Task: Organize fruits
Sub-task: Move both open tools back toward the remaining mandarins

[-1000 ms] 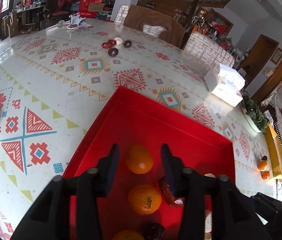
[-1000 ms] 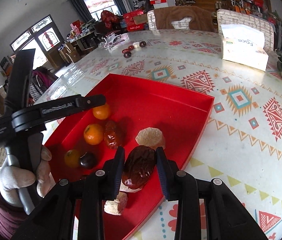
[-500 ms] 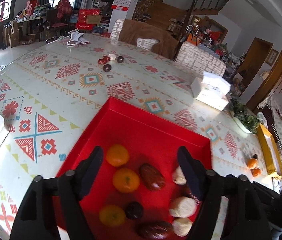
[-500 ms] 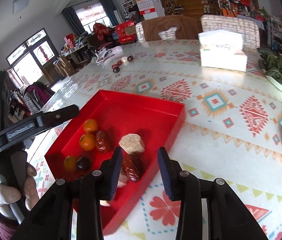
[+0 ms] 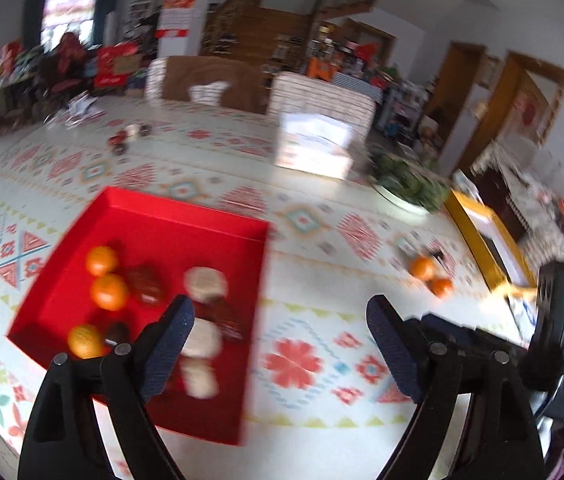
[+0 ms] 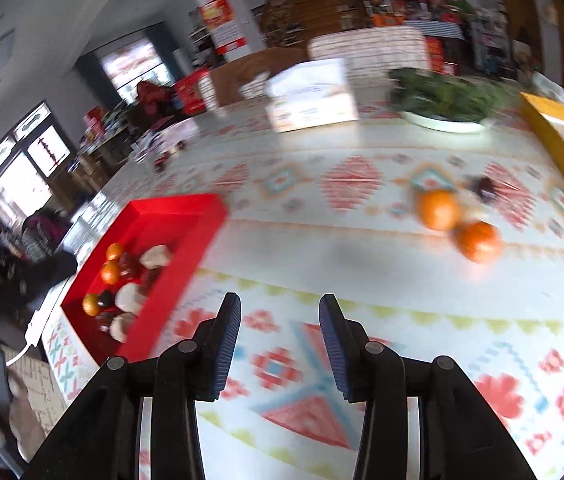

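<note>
Oranges (image 6: 458,224) lie well beyond the empty, slightly parted right tool (image 6: 279,340).

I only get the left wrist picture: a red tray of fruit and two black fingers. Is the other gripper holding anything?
Observer: No. The right gripper is empty, and only tablecloth shows between its fingers.
Visitor: So what is it pointing at?
Observer: At bare cloth. The oranges lie ahead to its right, and the tray is off to its left.
Visitor: Anything near the tray that I'm missing?
Observer: A white cable lies just outside the tray's near end.
</note>
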